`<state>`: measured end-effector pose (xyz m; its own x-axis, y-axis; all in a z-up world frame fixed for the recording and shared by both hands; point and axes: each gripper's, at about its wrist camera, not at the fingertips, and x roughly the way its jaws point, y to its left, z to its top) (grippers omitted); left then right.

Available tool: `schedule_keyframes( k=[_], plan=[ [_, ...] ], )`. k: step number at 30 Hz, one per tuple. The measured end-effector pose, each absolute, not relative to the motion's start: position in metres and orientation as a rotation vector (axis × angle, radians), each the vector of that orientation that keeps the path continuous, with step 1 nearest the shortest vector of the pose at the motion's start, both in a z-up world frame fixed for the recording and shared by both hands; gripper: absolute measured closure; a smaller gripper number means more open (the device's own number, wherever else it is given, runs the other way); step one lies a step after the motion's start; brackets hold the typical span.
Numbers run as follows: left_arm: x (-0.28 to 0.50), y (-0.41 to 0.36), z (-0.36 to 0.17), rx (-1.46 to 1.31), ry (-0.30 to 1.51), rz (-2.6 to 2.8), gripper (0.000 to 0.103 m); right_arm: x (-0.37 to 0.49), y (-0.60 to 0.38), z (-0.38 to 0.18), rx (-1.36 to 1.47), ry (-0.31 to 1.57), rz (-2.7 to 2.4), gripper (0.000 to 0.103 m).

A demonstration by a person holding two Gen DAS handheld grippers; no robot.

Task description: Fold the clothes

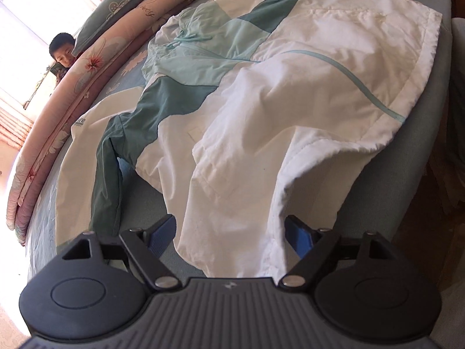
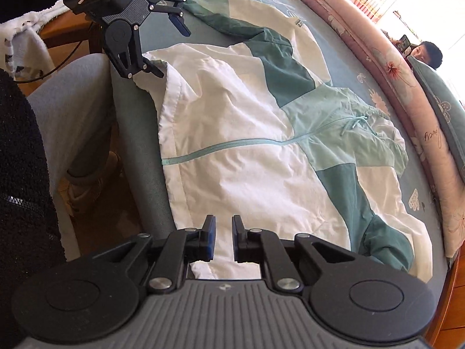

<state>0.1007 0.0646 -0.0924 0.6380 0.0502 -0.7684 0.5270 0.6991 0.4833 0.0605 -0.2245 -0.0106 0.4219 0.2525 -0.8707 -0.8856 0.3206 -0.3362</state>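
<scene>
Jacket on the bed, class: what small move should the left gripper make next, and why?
Probably close the left gripper on the jacket. Its jaws stand wide open with the white hem corner lying between them at the edge of the bed, not yet pinched. The right gripper, jaws nearly together over the other hem corner, looks closer to gripping, so both could then lift together.

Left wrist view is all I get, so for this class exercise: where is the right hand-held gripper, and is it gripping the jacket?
Observer: The right hand-held gripper sits over the jacket at its white hem by the bed edge, with its fingers narrowly apart.
Operator: How does my left one look from outside?
Observer: The left hand-held gripper is wide open at the hem's other corner, with its lower finger at the cloth.
Operator: Anything beside the bed?
Observer: A leg in grey trousers is close against the bed.
</scene>
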Motion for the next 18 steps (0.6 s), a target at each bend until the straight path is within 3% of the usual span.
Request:
schedule_keyframes(
  k=[5, 10, 14, 18],
  plan=[
    [0.094, 0.081, -0.112, 0.66, 0.9, -0.187, 0.021, 0.071, -0.246, -0.043, -0.973, 0.876, 0.777, 0.079],
    [0.099, 0.106, -0.111, 0.411, 0.969, -0.071, 0.021, 0.064, -0.258, -0.064, -1.02, 0.9, 0.789, 0.079],
    [0.102, 0.122, -0.112, 0.267, 1.021, -0.01, 0.019, 0.051, -0.247, -0.071, -1.053, 0.871, 0.858, 0.066],
    [0.106, 0.133, -0.111, 0.147, 1.072, 0.009, 0.021, 0.048, -0.217, -0.068, -1.044, 0.8, 0.941, 0.066]
  ],
)
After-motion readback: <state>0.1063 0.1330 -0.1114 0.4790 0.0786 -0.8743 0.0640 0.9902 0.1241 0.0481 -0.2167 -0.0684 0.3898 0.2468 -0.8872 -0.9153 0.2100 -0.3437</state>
